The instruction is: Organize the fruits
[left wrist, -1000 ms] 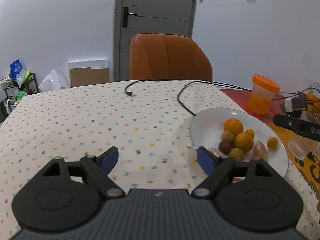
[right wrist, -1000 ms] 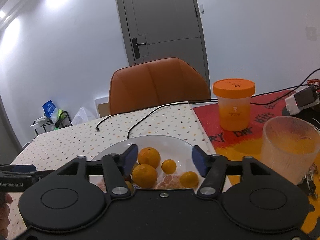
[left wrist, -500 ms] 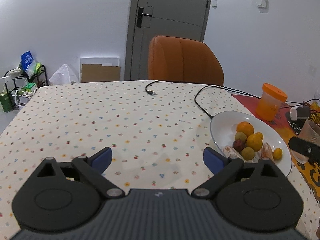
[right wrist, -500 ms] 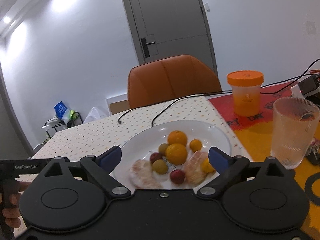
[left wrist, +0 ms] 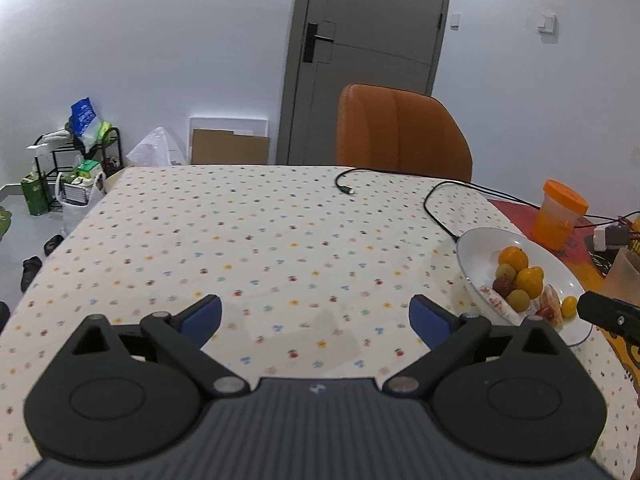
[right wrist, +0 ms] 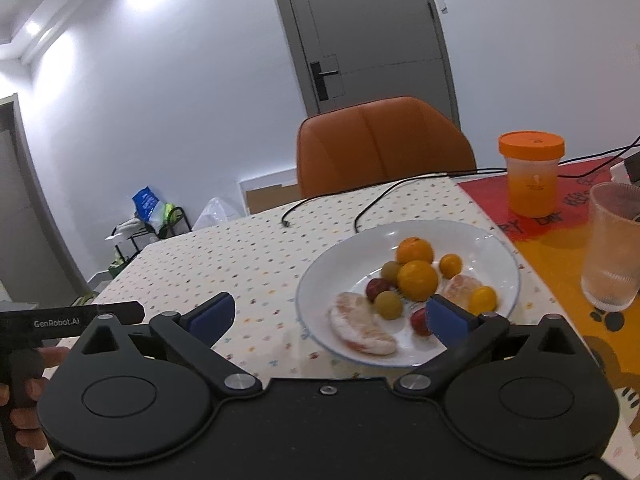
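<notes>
Your right claw (right wrist: pixel 327 315), fingers apart and empty, hangs nearest the fruit plate (right wrist: pixel 320 280); your left claw (left wrist: pixel 315 315), also spread, has it far right.

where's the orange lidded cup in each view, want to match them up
Left wrist view: the orange-lidded cup is far right, mid-height, beyond the white plate.
Right wrist view: the cup is upper right on the red mat, behind the plate.
Shared landmark: the orange chair at the far table edge.
</notes>
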`<state>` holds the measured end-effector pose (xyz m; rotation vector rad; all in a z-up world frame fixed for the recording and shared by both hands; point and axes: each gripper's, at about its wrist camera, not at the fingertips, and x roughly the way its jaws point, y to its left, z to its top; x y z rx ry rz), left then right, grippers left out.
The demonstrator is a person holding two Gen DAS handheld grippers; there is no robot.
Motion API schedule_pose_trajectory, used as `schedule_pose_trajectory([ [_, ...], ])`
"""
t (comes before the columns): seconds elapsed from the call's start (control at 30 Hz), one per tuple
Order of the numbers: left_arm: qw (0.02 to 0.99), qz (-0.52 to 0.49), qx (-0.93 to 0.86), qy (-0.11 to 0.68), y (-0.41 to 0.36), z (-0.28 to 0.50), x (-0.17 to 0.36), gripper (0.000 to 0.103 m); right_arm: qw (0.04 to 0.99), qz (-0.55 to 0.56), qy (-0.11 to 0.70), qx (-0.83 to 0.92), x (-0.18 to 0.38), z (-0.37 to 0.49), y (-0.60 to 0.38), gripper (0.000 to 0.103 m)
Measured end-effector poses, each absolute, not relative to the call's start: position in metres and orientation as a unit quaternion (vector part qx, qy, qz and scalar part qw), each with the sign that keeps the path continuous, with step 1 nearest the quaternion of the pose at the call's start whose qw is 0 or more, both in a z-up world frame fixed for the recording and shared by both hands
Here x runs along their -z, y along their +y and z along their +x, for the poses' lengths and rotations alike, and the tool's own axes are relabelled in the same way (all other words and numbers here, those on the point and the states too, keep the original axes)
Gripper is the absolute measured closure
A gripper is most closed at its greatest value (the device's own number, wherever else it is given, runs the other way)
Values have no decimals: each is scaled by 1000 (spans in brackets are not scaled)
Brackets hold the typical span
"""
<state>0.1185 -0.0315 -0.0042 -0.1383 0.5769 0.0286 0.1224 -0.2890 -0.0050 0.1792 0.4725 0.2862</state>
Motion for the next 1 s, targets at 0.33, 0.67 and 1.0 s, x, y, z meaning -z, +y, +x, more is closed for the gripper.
schedule_pose_trajectory([
  [0.33, 956, -68, -23, 283, -10, 84, 0, 0, 953, 74, 246, -159, 2, 104, -264, 0],
  [0.67, 959, -55, -26, 277, -1, 53, -7, 0, 952, 63, 246, -169, -5, 81, -257, 0],
  [1.0, 962, -49, -24, 267, -5, 28, -17, 0, 953, 48, 242, -177, -13, 55, -260, 0],
])
